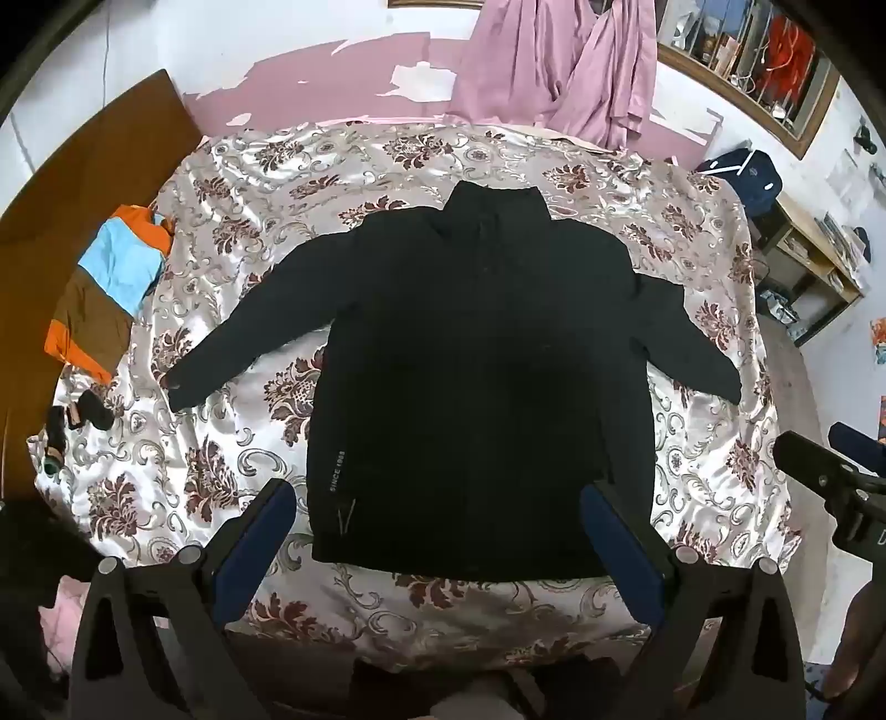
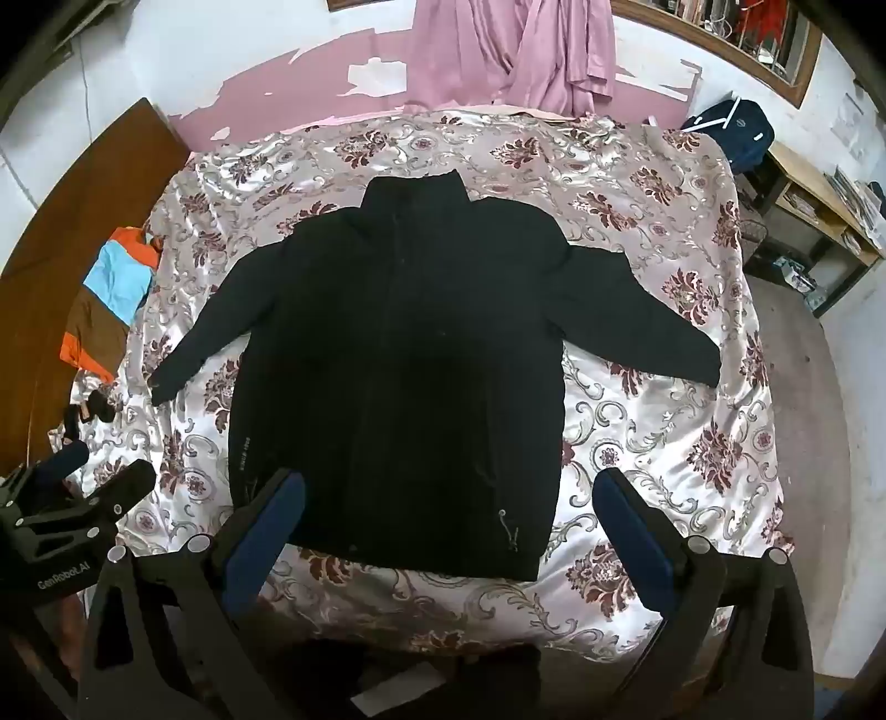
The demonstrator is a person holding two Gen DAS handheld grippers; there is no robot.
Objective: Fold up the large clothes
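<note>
A black jacket [image 1: 470, 365] lies flat and spread on the floral bedspread [image 1: 387, 166], collar away from the fingers, both sleeves angled outward. Its hem sits just ahead of the left gripper [image 1: 437, 531], whose blue-padded fingers [image 1: 260, 543] stand wide apart, holding nothing. The right gripper [image 2: 448, 526] hovers likewise over the hem's right corner, jaws spread and empty. Beyond the left fingers, at the bed's edge, lies an orange, blue and brown garment [image 1: 111, 288]. Pink cloth [image 2: 515, 50] hangs on the far wall.
</note>
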